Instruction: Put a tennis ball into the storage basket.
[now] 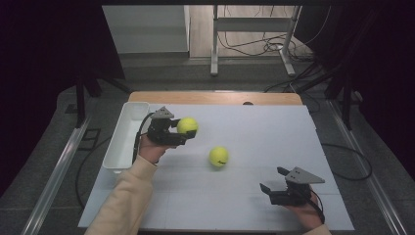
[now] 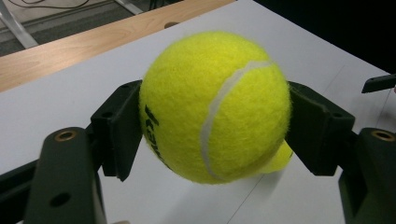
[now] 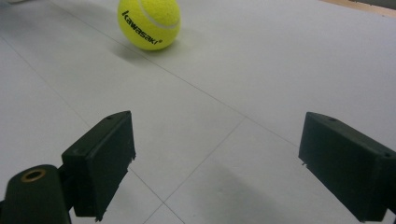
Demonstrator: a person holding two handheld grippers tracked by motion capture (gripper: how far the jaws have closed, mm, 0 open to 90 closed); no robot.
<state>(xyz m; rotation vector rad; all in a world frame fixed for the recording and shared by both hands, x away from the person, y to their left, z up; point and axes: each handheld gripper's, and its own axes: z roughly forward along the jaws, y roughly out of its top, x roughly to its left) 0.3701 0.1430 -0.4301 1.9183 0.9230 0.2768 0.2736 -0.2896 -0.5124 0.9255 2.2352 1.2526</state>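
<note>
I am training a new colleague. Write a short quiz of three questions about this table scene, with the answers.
1. True or false: the left gripper is shut on a tennis ball.
2. Where does the second tennis ball lie? A) in the white bin B) on the white table surface between the two grippers C) between the pads of the right gripper
3. Fill in: the right gripper is ____, with nothing between its pads.

Key:
1. True. In the left gripper view both pads press on the ball.
2. B.
3. Open. In the right gripper view the pads stand far apart over the bare surface.
</note>
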